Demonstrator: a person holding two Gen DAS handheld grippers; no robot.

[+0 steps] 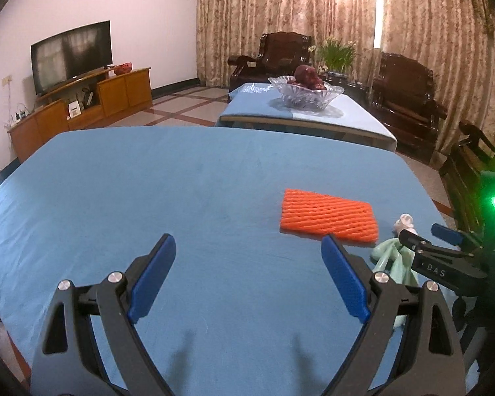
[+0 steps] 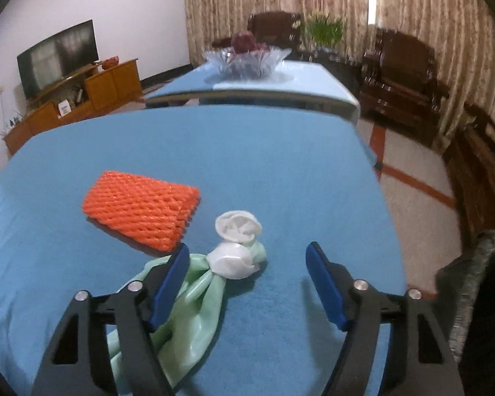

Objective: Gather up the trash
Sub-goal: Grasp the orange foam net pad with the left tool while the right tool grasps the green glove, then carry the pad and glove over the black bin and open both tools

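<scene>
Lying right at the near right part of the blue tablecloth (image 2: 264, 151): a crumpled white wad (image 2: 237, 247), glossy and balled up, knotted into a pale green plastic bag (image 2: 188, 293) that trails limp and shiny toward the camera. Soft, slippery stuff by the look of it, likely to squash rather than resist. Just beside it, to the left, an orange foam net sleeve (image 2: 142, 209), flattened, ribbed in a woven lattice, light and springy. Both probably the rubbish to gather.

Poised over the wad and bag, the right gripper (image 2: 246, 280), fingers parted at a middling gap, nothing pressed between the blue pads; left pad lying over the green plastic, wad sitting inside the gap near that pad. Angled down at the cloth, presumably to scoop the bundle from above.

Off to the left, the left gripper (image 1: 247, 274), spread wide and empty over bare cloth, the orange sleeve (image 1: 328, 216) ahead and to its right. Looks lined up as the next taker.

Beyond, a second table carrying a cut-glass fruit bowl (image 1: 305, 94), dark carved armchairs, patterned curtains.
</scene>
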